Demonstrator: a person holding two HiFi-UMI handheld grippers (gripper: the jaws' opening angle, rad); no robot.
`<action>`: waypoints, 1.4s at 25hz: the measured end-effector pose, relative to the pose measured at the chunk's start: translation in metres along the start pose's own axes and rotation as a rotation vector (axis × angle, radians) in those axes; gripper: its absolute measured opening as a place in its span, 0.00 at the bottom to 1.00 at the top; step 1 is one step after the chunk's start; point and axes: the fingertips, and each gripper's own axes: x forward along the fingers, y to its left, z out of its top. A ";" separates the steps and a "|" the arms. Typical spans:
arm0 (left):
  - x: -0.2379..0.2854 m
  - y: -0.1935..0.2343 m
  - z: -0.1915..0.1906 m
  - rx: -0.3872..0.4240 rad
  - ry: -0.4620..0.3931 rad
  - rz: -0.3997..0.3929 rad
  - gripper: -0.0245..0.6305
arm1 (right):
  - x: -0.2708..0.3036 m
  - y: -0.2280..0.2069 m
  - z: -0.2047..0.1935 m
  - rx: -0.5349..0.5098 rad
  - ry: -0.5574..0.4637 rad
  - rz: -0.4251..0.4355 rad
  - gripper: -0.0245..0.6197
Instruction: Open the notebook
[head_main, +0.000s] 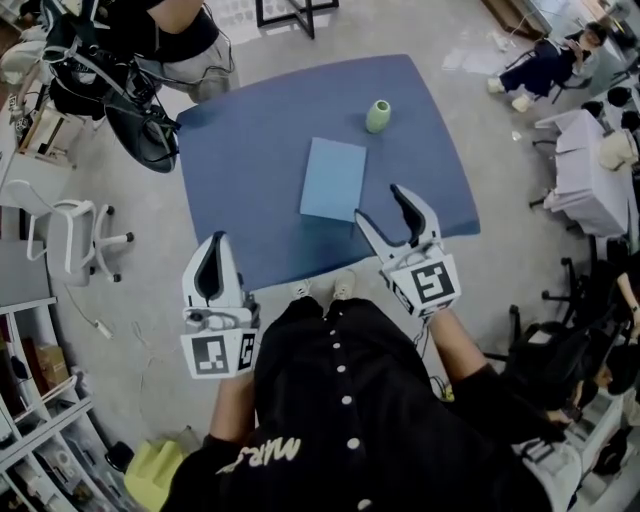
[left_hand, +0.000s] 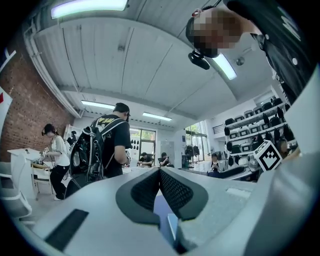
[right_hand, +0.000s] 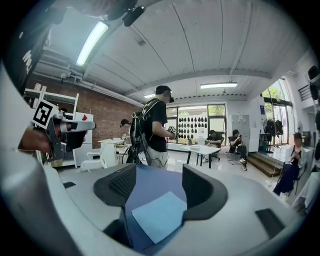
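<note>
While the notebook (head_main: 333, 179) lies closed at the middle of the blue table (head_main: 250, 140), the right gripper (head_main: 380, 205) hovers just beside its near corner, jaws apart and empty. The left gripper (head_main: 214, 245), jaws together, hangs over the table's near edge, apart from the notebook.

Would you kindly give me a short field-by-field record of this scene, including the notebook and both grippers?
surface: blue table
notebook: light blue, closed, lying flat near the table's middle
other object: green vase, upright, beyond the notebook, apart from it
left gripper: shut, empty, by the table's near left corner
right gripper: open, empty, by the notebook's near right corner
task state: notebook not yet opened
</note>
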 end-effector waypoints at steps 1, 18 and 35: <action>0.006 0.007 -0.001 -0.003 0.004 -0.003 0.04 | 0.011 0.002 -0.003 -0.008 0.020 0.009 0.48; 0.024 0.067 -0.132 -0.150 0.200 0.014 0.04 | 0.189 0.067 -0.231 -0.400 0.535 0.226 0.48; 0.019 0.095 -0.176 -0.194 0.264 0.024 0.04 | 0.208 0.088 -0.260 -0.569 0.538 0.186 0.19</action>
